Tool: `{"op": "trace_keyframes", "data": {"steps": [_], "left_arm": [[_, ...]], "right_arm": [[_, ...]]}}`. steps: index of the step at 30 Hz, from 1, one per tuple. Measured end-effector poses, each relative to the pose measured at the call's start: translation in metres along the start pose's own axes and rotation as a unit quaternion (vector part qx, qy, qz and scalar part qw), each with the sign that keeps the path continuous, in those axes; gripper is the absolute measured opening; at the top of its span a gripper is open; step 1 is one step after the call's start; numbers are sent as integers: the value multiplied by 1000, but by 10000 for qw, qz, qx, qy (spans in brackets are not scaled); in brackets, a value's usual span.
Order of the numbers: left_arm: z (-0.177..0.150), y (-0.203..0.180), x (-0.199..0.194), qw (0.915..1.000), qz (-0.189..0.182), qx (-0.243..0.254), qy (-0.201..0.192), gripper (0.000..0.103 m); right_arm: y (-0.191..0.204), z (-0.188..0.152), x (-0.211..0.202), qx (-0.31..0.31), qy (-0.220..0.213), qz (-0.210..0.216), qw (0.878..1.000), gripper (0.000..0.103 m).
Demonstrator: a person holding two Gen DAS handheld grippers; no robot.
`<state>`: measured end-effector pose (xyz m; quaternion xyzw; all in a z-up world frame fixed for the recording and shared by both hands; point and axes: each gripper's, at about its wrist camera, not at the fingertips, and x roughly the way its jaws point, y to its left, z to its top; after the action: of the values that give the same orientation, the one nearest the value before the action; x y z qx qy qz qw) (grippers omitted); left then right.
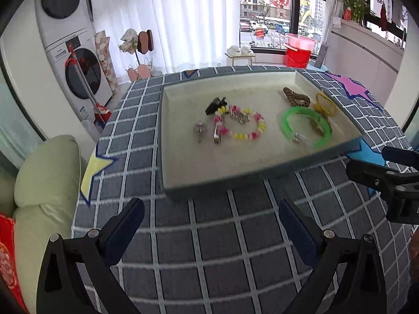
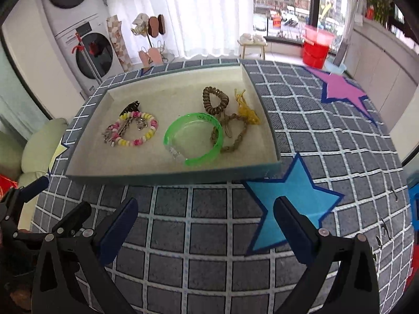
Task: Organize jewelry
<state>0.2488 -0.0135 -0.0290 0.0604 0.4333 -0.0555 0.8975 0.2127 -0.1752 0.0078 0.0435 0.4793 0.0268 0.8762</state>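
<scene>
jewelry lies loose in a shallow cream-lined tray (image 2: 272,141) on the checked bench (image 2: 209,225), ahead of both grippers and beyond the tray's near wall. on the tray's left side sits a pink-and-yellow bead bracelet (image 2: 141,133) with a dark hair clip (image 2: 130,106) just behind it and small metal charms touching its ring. on the right side a green bangle (image 2: 193,136) lies flat, its open gap facing the near wall, and overlaps a braided cord (image 2: 235,133); a brown coil hair tie (image 2: 215,100) and a yellow cord (image 2: 247,110) lie behind, close to the right wall.

the left gripper (image 1: 211,221) hangs over bare bench before the tray's near-left stretch, jaws spread wide, nothing between them. the right gripper (image 2: 205,218) hovers beside it over the bench next to a blue star (image 2: 293,191), likewise spread and empty.

the relation that matters, as i judge it: the bead bracelet cluster lies forward of the left gripper, in the tray's left half, so that arm is nearer to it; the bangle group lies almost straight ahead of the right gripper. the bangle has no long axis, so a grasp would go across its rim, with the overlapped braided cord likely to drag along. either reach must clear the near wall first.
</scene>
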Motion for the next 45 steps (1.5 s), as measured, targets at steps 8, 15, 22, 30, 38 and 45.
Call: {"op": "trace_keyframes", "data": {"steps": [8, 15, 22, 30, 38, 45], "left_arm": [[-22, -2, -22, 9991, 30, -317, -291, 103], [-31, -2, -43, 9972, 100, -387, -628, 103], [-38, 1, -57, 9950, 85, -546, -832, 103], [-40, 1, -72, 9922, 219, -510, -1115, 103], [-40, -1, -74, 9911, 265, -542, -1187, 103], [-40, -1, -66, 9916, 340, -552, -1116, 103]], "right_arm": [[1, -23, -26, 12, -504, -177, 9986, 103], [-3, -34, -39, 172, -750, -205, 9968, 103], [3, -46, -59, 10, -1166, -449, 9922, 103], [3, -47, -79, 41, -1601, -484, 9859, 103], [7, -48, -78, -44, -1639, -488, 9852, 103], [6, -48, -69, -100, -1639, -549, 9849, 103]]}}
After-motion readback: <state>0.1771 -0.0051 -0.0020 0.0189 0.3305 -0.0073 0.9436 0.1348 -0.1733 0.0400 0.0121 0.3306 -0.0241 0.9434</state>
